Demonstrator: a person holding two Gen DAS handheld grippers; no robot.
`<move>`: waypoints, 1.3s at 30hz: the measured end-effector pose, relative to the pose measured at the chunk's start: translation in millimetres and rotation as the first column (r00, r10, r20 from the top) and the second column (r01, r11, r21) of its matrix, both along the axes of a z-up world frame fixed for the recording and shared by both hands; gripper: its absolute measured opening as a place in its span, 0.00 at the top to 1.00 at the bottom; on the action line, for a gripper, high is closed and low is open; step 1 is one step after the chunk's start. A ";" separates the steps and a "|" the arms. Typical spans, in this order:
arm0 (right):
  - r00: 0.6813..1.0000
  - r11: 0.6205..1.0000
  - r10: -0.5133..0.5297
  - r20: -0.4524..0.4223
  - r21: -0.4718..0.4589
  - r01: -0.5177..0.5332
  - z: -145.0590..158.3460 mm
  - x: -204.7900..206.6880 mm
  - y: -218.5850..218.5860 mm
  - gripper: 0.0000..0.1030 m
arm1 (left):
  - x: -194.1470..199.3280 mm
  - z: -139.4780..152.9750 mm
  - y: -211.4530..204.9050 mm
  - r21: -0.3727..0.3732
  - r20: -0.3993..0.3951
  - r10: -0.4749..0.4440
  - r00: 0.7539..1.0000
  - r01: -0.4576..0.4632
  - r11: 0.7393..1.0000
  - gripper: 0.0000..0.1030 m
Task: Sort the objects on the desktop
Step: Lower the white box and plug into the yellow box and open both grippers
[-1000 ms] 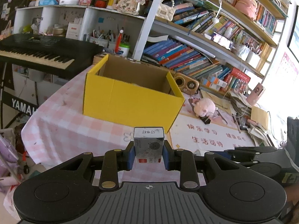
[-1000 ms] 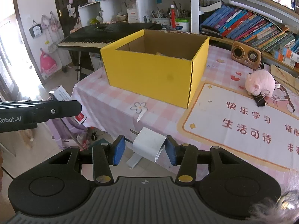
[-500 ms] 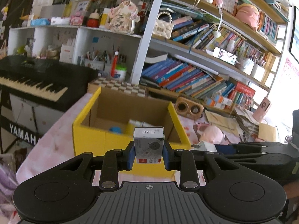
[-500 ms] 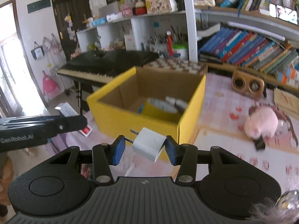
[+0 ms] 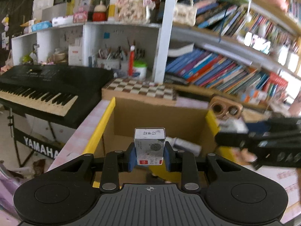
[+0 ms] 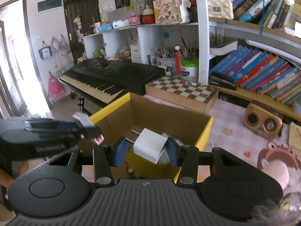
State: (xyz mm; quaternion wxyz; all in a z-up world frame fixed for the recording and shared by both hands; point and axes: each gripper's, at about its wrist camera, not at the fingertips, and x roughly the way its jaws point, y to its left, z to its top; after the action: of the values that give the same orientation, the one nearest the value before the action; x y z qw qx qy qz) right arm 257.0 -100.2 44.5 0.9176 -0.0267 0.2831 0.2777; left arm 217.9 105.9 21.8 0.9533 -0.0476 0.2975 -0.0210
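Note:
My left gripper (image 5: 150,157) is shut on a small grey staple box (image 5: 150,145) with a red label, held upright over the open yellow cardboard box (image 5: 105,124). My right gripper (image 6: 145,151) is shut on a white plug charger (image 6: 149,146), tilted with its prongs to the left, above the same yellow box (image 6: 206,130). Several items lie inside the box, blurred. The right gripper shows in the left wrist view as a dark blur (image 5: 263,139) over the box's right wall. In the right wrist view the left gripper (image 6: 56,131) reaches in from the left with its staple box (image 6: 84,120).
A black keyboard (image 5: 41,90) stands left of the table. Behind the box sit a chessboard case (image 6: 180,92), a wooden speaker (image 6: 262,121) and shelves of books (image 6: 263,71). A pink plush (image 6: 276,167) lies on the pink checked tablecloth (image 6: 231,128) at the right.
Both grippers have moved forward and a little up, from in front of the yellow box to above its opening. Each still holds its object; the box's inside has come into view.

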 end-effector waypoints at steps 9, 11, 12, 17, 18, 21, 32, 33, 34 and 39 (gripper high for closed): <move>0.999 0.999 0.037 -0.032 -0.018 -0.038 -11.3 51.0 9.4 0.57 | 39.6 -29.5 -10.7 0.075 -0.156 0.020 0.988 -0.009 0.997 0.73; 0.998 0.998 0.049 -0.036 -0.034 -0.050 -14.4 60.5 13.8 0.57 | 46.5 -35.2 -14.0 0.092 -0.198 0.018 0.980 0.000 0.996 0.72; 0.998 0.997 0.057 -0.038 -0.046 -0.059 -16.4 67.3 17.0 0.57 | 49.5 -38.5 -15.6 0.100 -0.220 0.014 0.975 0.009 0.995 0.72; 0.995 0.990 0.089 -0.053 -0.105 -0.094 -26.4 96.4 32.0 0.57 | 58.1 -50.6 -17.6 0.103 -0.291 0.004 0.957 0.027 0.994 0.72; 0.994 0.987 0.097 -0.060 -0.119 -0.103 -29.0 102.6 35.5 0.57 | 58.5 -52.8 -18.1 0.100 -0.302 0.004 0.953 0.027 0.995 0.72; 0.990 0.979 0.116 -0.082 -0.157 -0.128 -36.2 116.8 44.8 0.57 | 60.5 -53.1 -15.5 0.090 -0.307 0.008 0.952 0.021 0.996 0.72; 0.972 0.938 0.179 -0.154 -0.273 -0.216 -59.2 141.7 69.6 0.57 | 54.6 -44.3 -17.2 0.096 -0.249 0.030 0.968 -0.006 0.995 0.41; 0.970 0.935 0.182 -0.159 -0.278 -0.221 -60.7 142.8 71.0 0.57 | 52.5 -41.5 -17.5 0.094 -0.231 0.028 0.973 -0.006 0.996 0.36; 0.969 0.932 0.185 -0.165 -0.284 -0.226 -62.5 143.7 72.2 0.57 | 50.6 -39.0 -17.5 0.090 -0.217 0.026 0.976 -0.006 0.996 0.36; 0.964 0.926 0.180 -0.197 -0.297 -0.234 -69.6 150.0 74.1 0.57 | 44.6 -30.5 -19.6 0.085 -0.175 0.021 0.984 -0.006 0.996 0.36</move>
State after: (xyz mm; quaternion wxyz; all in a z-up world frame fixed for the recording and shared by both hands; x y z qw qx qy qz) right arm 407.0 -26.1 -25.1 0.8399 -0.1804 0.3950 0.3254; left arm 262.5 86.3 -8.6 0.9247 -0.0113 0.3805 0.0023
